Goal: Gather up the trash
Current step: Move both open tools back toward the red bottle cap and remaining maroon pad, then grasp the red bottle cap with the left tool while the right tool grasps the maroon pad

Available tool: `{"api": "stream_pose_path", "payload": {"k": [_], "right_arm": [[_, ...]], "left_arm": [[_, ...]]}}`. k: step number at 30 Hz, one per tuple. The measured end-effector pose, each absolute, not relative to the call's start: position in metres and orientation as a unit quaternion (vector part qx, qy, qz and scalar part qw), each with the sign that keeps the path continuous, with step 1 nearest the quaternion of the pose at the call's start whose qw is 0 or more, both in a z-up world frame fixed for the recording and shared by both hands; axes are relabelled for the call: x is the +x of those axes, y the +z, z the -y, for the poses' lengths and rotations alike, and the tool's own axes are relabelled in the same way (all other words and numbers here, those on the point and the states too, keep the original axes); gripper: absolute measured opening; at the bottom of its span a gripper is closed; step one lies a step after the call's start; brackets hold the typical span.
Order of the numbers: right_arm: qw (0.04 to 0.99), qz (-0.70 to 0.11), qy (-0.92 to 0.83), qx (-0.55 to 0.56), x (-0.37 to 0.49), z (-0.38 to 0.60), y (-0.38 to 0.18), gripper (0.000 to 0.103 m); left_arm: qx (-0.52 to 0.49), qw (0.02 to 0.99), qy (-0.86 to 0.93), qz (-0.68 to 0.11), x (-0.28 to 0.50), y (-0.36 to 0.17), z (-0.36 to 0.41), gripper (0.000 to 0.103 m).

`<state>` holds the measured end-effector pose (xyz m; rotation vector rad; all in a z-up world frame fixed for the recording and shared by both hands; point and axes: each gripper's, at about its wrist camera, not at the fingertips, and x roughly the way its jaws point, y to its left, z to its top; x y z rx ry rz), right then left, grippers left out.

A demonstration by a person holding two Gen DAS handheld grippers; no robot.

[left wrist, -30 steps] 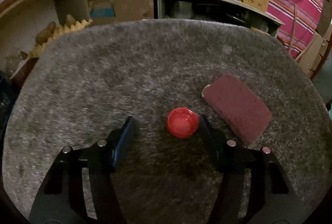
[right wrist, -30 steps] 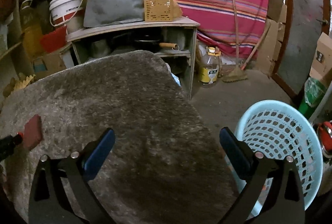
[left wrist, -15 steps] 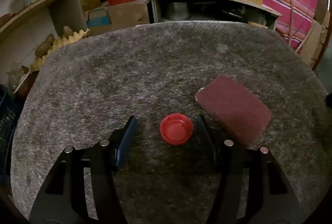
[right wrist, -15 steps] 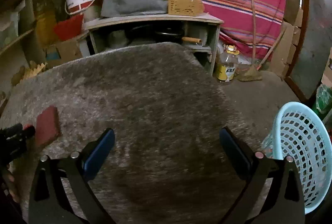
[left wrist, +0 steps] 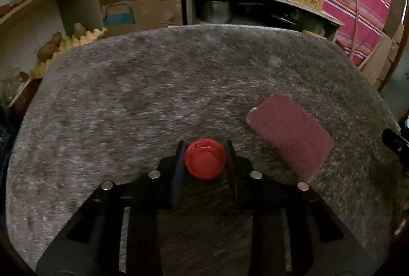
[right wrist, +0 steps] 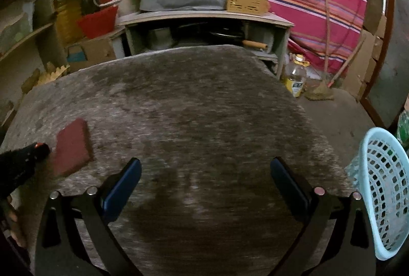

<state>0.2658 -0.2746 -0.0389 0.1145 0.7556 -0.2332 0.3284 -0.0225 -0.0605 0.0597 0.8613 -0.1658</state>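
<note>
My left gripper (left wrist: 204, 148) has pulled its jaws in since a second ago — they were wide around the red bottle cap (left wrist: 205, 158), now they're closing with the cap right between them, pads against its sides. The cap sits on the grey shaggy mat (left wrist: 153, 97), open side up, near the maroon scrubbing pad (left wrist: 288, 134). My right gripper (right wrist: 204, 181) has slid across the mat — jaws wide, nothing between them, the blue basket (right wrist: 383, 189) at its right edge
</note>
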Motion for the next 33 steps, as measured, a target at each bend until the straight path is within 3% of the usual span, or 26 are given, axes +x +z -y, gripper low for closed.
{"api": "stream_pose_path", "payload": {"k": [23,25,26,27,33], "right_arm": [[0.919,-0.393,0.001,-0.044,0.314,0.129,-0.055,0.097],[0.914,-0.403,0.007,-0.038,0.316,0.13,-0.056,0.086],[0.913,-0.407,0.014,-0.032,0.318,0.132,-0.058,0.069],[0.909,-0.415,0.027,-0.023,0.319,0.134,-0.059,0.064],[0.915,-0.399,0.043,-0.021,0.313,0.134,-0.056,0.06]], "left_arm": [[0.014,0.916,0.013,-0.401,0.31,-0.054,-0.125,0.029],[0.014,0.916,0.013,-0.401,0.31,-0.054,-0.126,0.029],[0.014,0.916,0.013,-0.4,0.311,-0.054,-0.125,0.029],[0.016,0.917,0.014,-0.399,0.311,-0.053,-0.124,0.029],[0.024,0.919,0.015,-0.393,0.308,-0.047,-0.112,0.029]]}}
